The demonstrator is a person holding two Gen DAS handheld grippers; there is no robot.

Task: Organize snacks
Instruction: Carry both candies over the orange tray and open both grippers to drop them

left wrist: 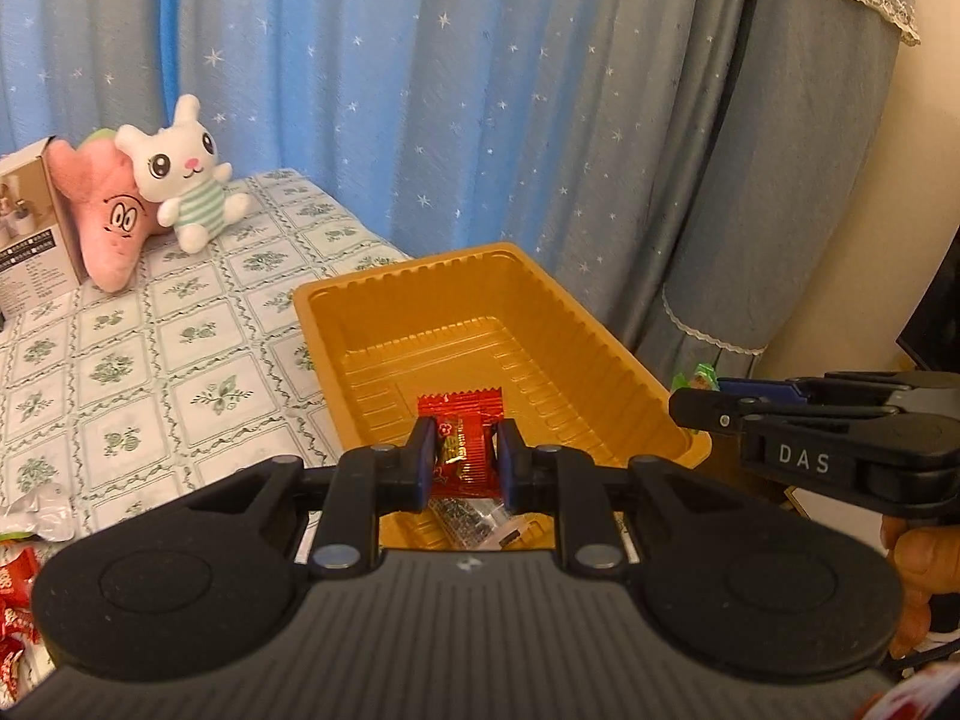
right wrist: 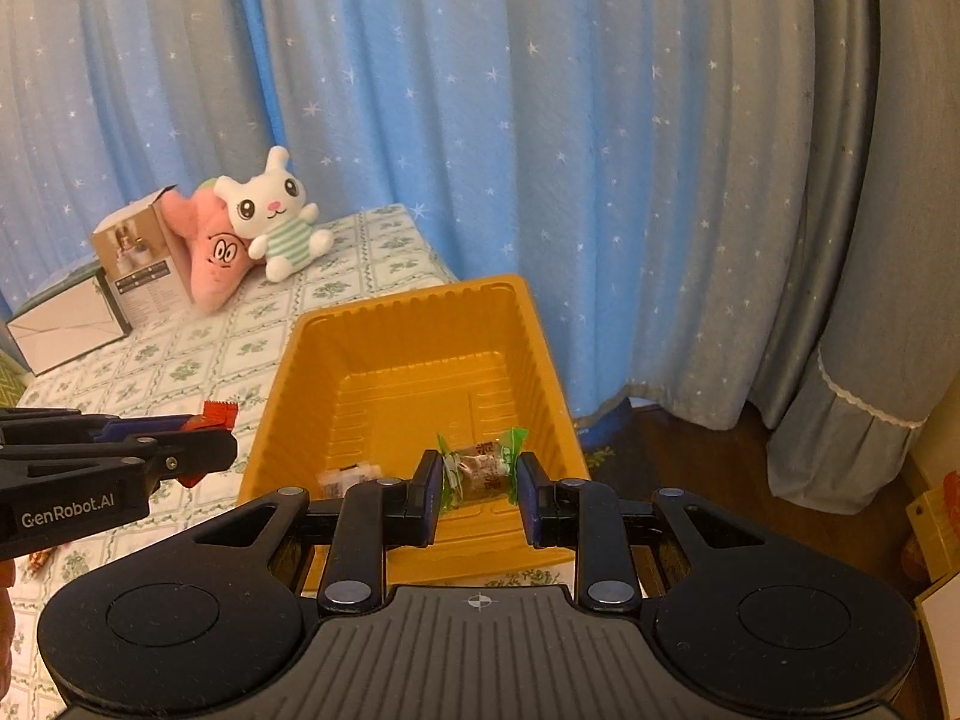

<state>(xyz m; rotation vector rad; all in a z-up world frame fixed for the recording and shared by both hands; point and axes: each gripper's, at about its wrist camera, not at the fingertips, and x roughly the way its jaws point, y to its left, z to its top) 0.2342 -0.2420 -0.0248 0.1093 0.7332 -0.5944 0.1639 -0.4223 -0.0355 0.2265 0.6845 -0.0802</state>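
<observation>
**Two wrapped snacks held over the ribbed tray**

Where the star-speckled blue pleated curtain (right wrist: 480,120) falls behind the table, a floral-grid tablecloth (left wrist: 180,360) covers the top, its far edge close to the fabric. On it sits the deep rectangular orange plastic tray (left wrist: 372,312), thin-walled, with ribbed sides and a stepped floor, mostly bare, with small clear-wrapped pieces at its near end. Beyond the tray stand a white plush rabbit in a green-striped shirt (right wrist: 276,210), a pink plush with a drawn face (right wrist: 216,264) and a printed cardboard box (right wrist: 144,258).

Above the tray's near end, the left gripper (left wrist: 465,456), marked "GenRobot.AI", clamps a crinkled red foil snack packet (left wrist: 465,438). Beside it, the right gripper (right wrist: 480,480), lettered "DAS", pinches a small twist-wrapped candy with green ends (right wrist: 480,468).
</observation>
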